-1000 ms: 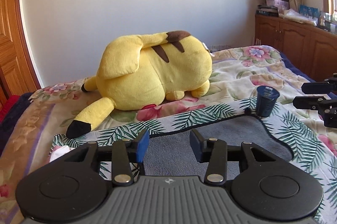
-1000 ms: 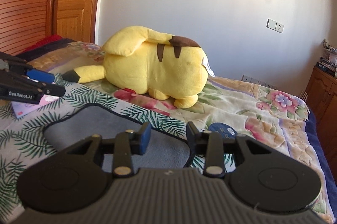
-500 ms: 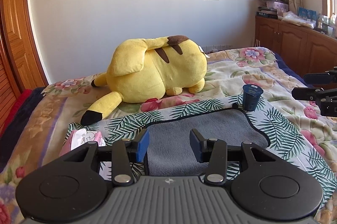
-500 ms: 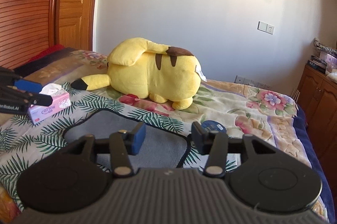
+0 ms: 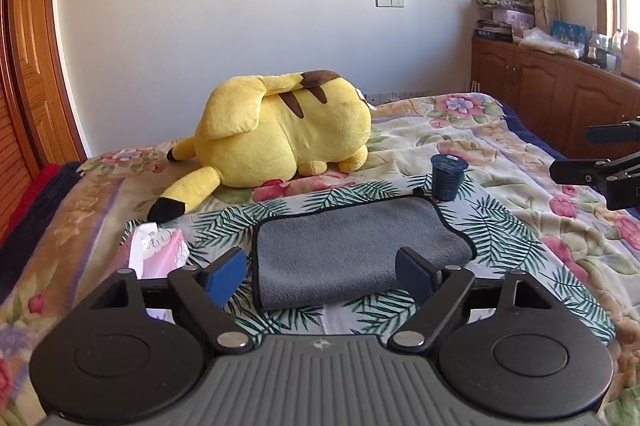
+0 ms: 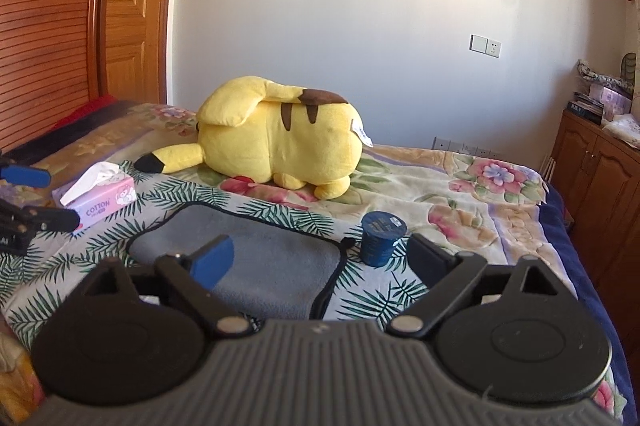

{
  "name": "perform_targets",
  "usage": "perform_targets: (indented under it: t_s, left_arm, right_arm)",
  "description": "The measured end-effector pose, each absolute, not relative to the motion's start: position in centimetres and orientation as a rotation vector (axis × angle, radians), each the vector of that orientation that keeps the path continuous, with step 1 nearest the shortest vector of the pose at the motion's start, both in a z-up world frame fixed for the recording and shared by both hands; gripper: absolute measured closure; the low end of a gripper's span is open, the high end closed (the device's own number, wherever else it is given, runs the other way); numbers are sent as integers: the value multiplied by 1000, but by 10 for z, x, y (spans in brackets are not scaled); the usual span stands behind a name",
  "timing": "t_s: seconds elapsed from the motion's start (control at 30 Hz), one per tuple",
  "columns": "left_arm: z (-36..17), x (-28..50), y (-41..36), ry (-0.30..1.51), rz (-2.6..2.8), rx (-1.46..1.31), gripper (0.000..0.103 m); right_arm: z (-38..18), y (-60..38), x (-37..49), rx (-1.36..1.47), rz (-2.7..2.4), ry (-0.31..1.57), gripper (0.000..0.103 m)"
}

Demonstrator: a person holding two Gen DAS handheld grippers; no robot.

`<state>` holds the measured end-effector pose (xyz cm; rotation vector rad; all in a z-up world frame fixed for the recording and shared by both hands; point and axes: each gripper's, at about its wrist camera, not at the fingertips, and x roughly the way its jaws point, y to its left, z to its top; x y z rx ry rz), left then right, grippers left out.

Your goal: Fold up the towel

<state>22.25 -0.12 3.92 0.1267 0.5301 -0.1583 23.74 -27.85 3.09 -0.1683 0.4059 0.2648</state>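
My left gripper [image 5: 320,276] hangs above the near edge of the grey towel [image 5: 360,250], fingers spread wide and holding nothing; my right gripper [image 6: 322,260] is likewise parted and empty, raised over the towel's right side; the towel lies doubled on the palm-leaf cloth [image 5: 500,226], its rounded fold facing me, which suggests one fold is done; the dark blue cup [image 5: 448,176] stands just beside its far right corner and the tissue box [image 6: 100,200] to the left, so I judge any next fold must avoid both.
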Motion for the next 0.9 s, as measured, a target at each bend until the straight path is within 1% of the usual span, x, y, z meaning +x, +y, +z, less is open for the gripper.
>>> perform_targets:
  t_s: [0.03, 0.13, 0.33, 0.67, 0.9]
  left_arm:
    - [38, 219, -3, 536, -168, 126, 37]
    - [35, 207, -8, 539, -185, 138, 36]
    - [40, 187, -16, 520, -191, 134, 16]
    - [54, 157, -25, 505, -200, 132, 16]
    - [68, 132, -26, 504, -185, 145, 16]
  right_arm:
    - [31, -280, 235, -164, 262, 405, 0]
    - [30, -285, 229, -157, 250, 407, 0]
    - [27, -294, 214, -143, 238, 423, 0]
    - [37, -297, 187, -109, 234, 408, 0]
    - [55, -294, 167, -96, 243, 378, 0]
